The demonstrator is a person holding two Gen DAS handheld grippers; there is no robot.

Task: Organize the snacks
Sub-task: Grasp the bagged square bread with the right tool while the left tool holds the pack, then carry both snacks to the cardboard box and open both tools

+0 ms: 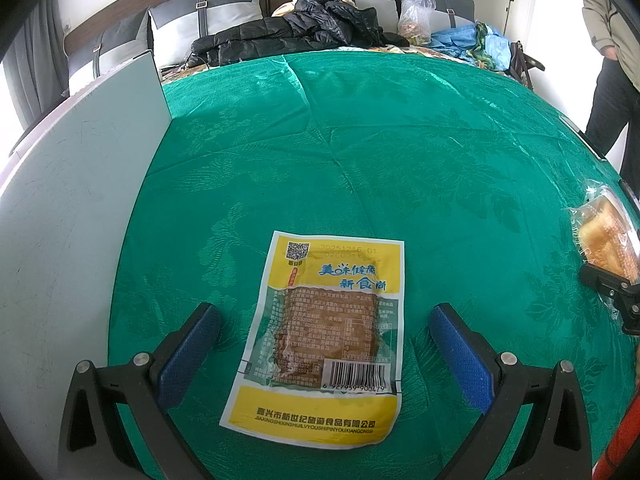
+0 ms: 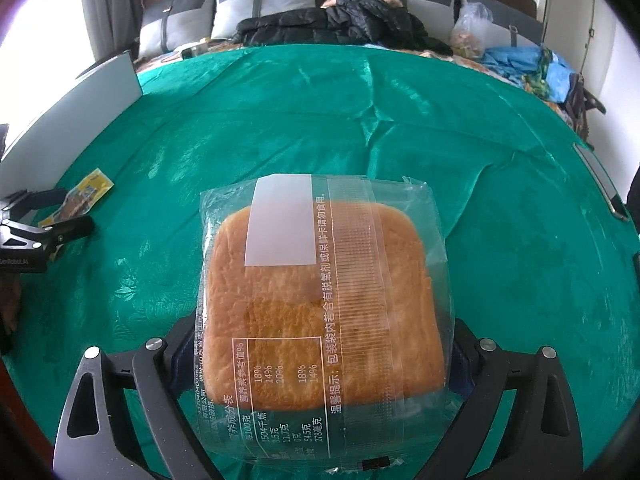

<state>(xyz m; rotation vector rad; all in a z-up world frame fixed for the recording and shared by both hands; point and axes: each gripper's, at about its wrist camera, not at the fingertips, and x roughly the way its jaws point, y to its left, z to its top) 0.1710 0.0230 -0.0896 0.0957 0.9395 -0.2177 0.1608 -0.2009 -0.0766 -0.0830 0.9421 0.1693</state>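
Note:
A flat yellow snack packet (image 1: 326,340) with a barcode lies on the green tablecloth (image 1: 400,152). My left gripper (image 1: 324,334) is open, its blue-padded fingers (image 1: 188,348) on either side of the packet, apart from it. A bagged bread loaf (image 2: 320,304) in clear wrap sits between my right gripper's (image 2: 320,364) jaws, which are closed against its sides. The bread also shows in the left wrist view (image 1: 606,236) at the far right. The left gripper and the yellow packet (image 2: 86,196) show in the right wrist view at the far left.
A grey upright board (image 1: 80,208) stands along the table's left edge. Behind the table are a sofa with a black jacket (image 1: 296,32), a plastic bag (image 1: 416,20) and blue cloth. A person (image 1: 612,80) stands at the far right.

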